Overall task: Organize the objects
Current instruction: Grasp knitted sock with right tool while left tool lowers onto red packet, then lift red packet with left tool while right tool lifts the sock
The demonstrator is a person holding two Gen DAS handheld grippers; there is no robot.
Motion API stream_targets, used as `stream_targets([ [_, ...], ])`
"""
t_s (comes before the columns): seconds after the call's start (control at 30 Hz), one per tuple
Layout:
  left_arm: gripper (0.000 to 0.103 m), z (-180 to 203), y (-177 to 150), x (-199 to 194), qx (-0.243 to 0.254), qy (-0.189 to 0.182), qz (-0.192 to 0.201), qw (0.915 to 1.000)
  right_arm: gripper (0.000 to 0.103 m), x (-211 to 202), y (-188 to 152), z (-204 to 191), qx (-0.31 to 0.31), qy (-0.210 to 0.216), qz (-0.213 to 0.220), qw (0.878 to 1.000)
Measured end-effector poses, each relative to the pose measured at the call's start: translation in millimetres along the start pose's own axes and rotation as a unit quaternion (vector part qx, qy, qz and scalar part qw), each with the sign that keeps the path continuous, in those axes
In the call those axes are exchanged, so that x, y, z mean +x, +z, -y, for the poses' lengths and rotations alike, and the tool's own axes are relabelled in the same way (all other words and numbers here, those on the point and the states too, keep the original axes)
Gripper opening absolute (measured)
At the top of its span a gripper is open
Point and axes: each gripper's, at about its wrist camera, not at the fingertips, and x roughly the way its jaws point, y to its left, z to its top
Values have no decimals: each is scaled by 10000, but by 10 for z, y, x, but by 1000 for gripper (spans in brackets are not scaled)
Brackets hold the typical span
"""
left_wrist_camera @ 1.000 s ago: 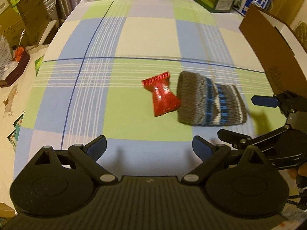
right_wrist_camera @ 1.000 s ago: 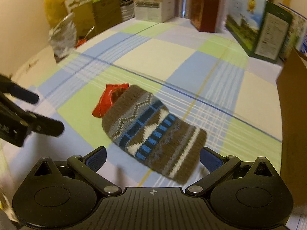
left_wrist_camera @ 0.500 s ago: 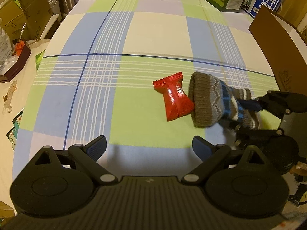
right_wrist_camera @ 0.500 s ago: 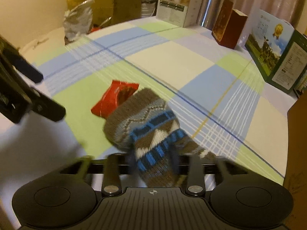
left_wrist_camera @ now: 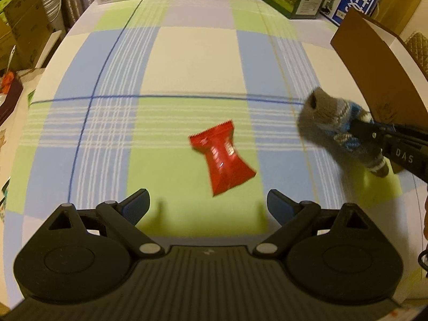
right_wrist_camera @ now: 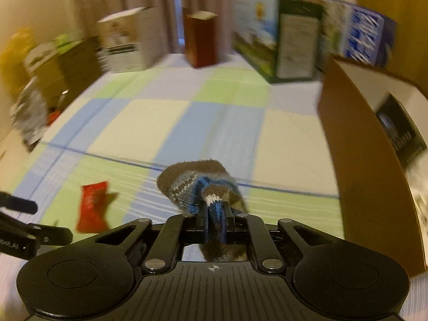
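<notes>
Between the fingers of the right claw (right_wrist_camera: 215,220) sat a knitted sock (right_wrist_camera: 198,187), pinched across its patterned middle and lifted off the checked surface (left_wrist_camera: 187,53). Its long axis ran forward from the claw, the rounded brown end pointing away toward the far boxes and sagging a little, while the other end hung down behind the fingers. From the left wrist view the sock (left_wrist_camera: 331,125) appeared at the right edge, near the cardboard box (left_wrist_camera: 374,67), with its open grey-brown end turned toward the middle of the surface. The knit was ribbed and soft, brown and grey with blue and white bands.

A red foil wrapper (left_wrist_camera: 222,157) lay flat on a green square of the cloth, pinched at its waist and flared at both crimped ends, its length running slantwise from far left to near right. It rested just ahead of the left claw (left_wrist_camera: 207,203), whose blue-padded fingers (left_wrist_camera: 136,203) stood wide apart and held nothing. The cloth was a smooth plaid of pale green, blue and cream squares crossed by thin blue and white lines.
</notes>
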Motion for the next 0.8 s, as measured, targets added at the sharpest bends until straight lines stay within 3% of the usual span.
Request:
stream_targets([
  [0.1,84,56,99,106,30,-56,20,10000,10,48,-38,13,19,182,-179,9997],
  [0.17,79,88,157,180,29,-40,2,10000,37,85,-65,2,-35,223,-338,9992],
  [0.23,75,118,207,260,38,-14,-33,10000,54,79,-88,-5,-60,238,-343,9991],
  [0.37,63,139,285,386,38,38,-85,9999,72,86,-88,26,-174,354,-374,9985],
  [0.63,28,164,324,507,190,-69,-85,9998,92,174,-49,40,-540,473,-486,9962],
  [0.8,25,99,314,477,331,-183,-118,9992,95,339,-64,34,-849,581,-639,9926],
])
